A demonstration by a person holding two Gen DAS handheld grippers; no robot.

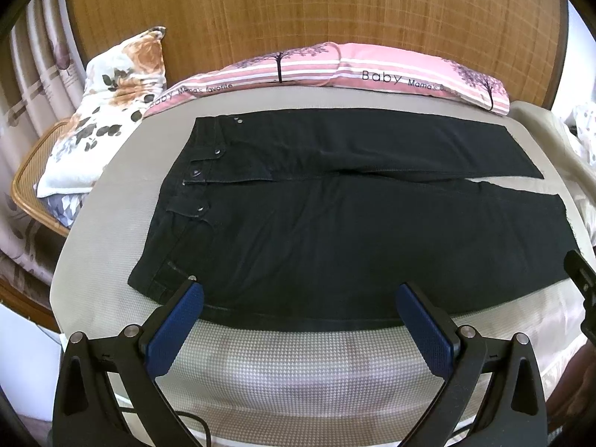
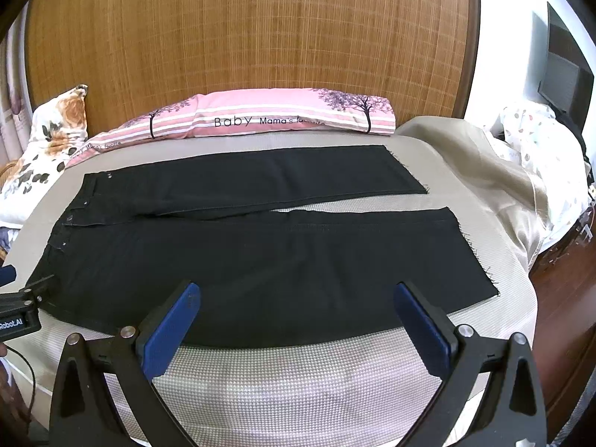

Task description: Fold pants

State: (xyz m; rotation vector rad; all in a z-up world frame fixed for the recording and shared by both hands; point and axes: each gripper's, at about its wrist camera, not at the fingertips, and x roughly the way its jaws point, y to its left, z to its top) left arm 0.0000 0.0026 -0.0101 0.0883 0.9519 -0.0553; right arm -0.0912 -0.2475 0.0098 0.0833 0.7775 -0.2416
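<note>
Black pants [image 1: 335, 223] lie flat on the bed, waistband to the left, both legs running right with a narrow gap between them; they also show in the right wrist view [image 2: 279, 257]. My left gripper [image 1: 300, 290] is open and empty, its blue pads over the near edge of the pants by the waist end. My right gripper [image 2: 298, 290] is open and empty over the near edge of the near leg. The right gripper's tip shows at the left wrist view's right edge [image 1: 581, 279]. The left gripper shows at the right wrist view's left edge [image 2: 18, 305].
The bed [image 1: 298, 365] has a beige checked cover. A pink striped pillow [image 1: 335, 65] lies along the woven headboard [image 1: 298, 11]. A floral pillow [image 1: 108, 111] sits at the far left. A rumpled beige blanket [image 2: 495, 182] lies on the right side.
</note>
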